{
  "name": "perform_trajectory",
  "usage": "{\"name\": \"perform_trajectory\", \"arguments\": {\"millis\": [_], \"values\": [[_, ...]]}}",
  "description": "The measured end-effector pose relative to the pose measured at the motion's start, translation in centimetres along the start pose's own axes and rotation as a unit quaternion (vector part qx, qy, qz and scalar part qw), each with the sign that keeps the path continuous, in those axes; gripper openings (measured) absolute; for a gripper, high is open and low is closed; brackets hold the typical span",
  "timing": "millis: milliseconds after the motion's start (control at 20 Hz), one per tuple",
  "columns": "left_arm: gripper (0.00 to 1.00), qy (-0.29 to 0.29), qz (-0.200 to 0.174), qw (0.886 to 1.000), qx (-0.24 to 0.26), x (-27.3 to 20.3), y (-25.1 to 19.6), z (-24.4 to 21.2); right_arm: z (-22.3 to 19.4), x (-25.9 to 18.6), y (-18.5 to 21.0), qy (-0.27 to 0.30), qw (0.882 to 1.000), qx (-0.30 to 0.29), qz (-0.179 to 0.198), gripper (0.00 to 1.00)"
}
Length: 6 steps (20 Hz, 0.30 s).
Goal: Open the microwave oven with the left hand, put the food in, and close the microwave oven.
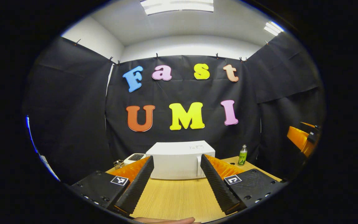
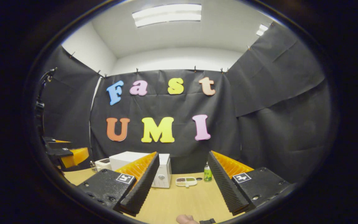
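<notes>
Microwave oven (image 1: pixel 180 163): white, door shut, at the back of the wooden counter (image 1: pixel 179 199). Food tray (image 2: pixel 186 181): on the counter just right of the oven, beside a green bottle (image 2: pixel 208 174). Left hand-held gripper (image 1: pixel 176 183): wide open, empty, facing the oven. Right hand-held gripper (image 2: pixel 182 189): wide open, empty. Judged progress: nothing done; opening, loading and closing all remain.
</notes>
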State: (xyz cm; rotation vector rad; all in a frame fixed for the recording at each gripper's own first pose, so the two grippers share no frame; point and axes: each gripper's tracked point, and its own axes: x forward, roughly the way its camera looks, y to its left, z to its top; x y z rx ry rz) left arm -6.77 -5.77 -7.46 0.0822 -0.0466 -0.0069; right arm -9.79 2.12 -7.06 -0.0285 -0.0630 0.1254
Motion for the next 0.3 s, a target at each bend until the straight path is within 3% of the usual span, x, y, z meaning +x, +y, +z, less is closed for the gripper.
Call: {"name": "perform_trajectory", "arguments": {"millis": [150, 300], "values": [[0.96, -0.011, -0.001, 1.000, 0.013, -1.3, -0.4, 0.9, 1.0, -0.3, -0.2, -0.010, 1.000, -0.001, -0.005, 1.00], [0.96, -0.001, -0.020, 1.000, -0.005, -1.8, -1.4, 0.8, 1.8, -0.5, -0.3, -0.013, 1.000, -0.004, -0.013, 1.00]]}}
